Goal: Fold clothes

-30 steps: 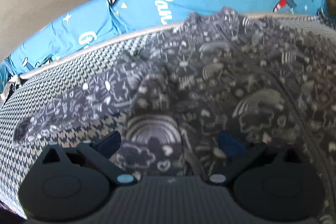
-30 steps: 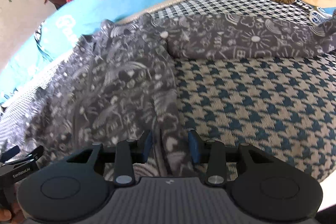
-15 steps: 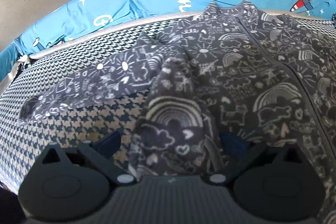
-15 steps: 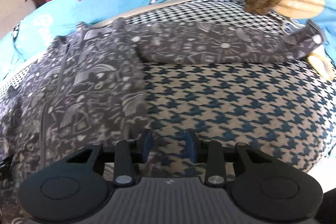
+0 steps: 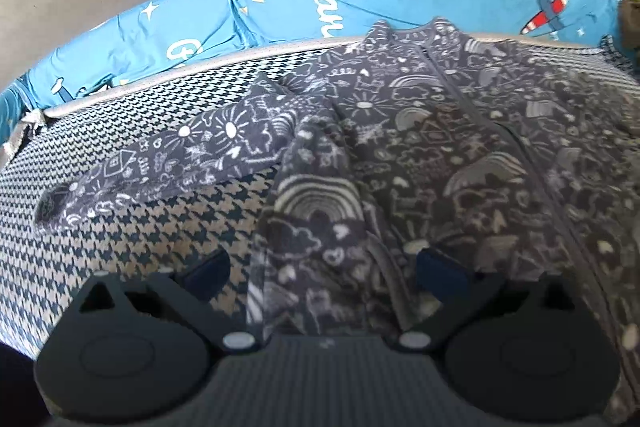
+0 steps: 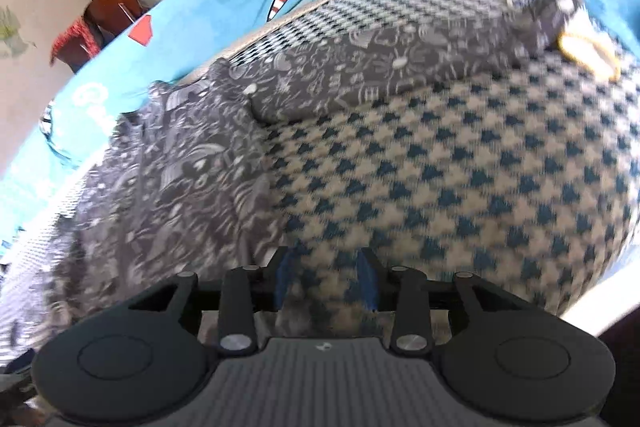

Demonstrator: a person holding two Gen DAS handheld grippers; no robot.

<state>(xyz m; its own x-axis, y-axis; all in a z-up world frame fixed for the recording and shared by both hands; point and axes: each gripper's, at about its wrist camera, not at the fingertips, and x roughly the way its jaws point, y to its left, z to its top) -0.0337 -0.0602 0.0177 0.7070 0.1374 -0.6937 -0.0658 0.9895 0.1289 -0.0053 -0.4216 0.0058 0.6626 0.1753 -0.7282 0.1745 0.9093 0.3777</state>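
In the left wrist view, the left tool point(image 5: 322, 269) is standing wide apart, straddling the near left hem of the dark doodle-print jacket point(image 5: 440, 155) that is lying spread on the houndstooth table point(image 5: 120, 227), one sleeve stretching left. In the right wrist view (blurred), the right tool point(image 6: 326, 277) is sitting narrowly parted, empty, over bare cloth just right of the jacket point(image 6: 180, 167), whose other sleeve point(image 6: 400, 67) is reaching far right.

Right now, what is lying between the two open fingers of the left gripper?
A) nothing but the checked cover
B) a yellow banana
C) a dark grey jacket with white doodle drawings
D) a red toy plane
C: in the left wrist view the left gripper has its fingers wide apart, and the dark grey jacket with white doodle drawings lies between them.
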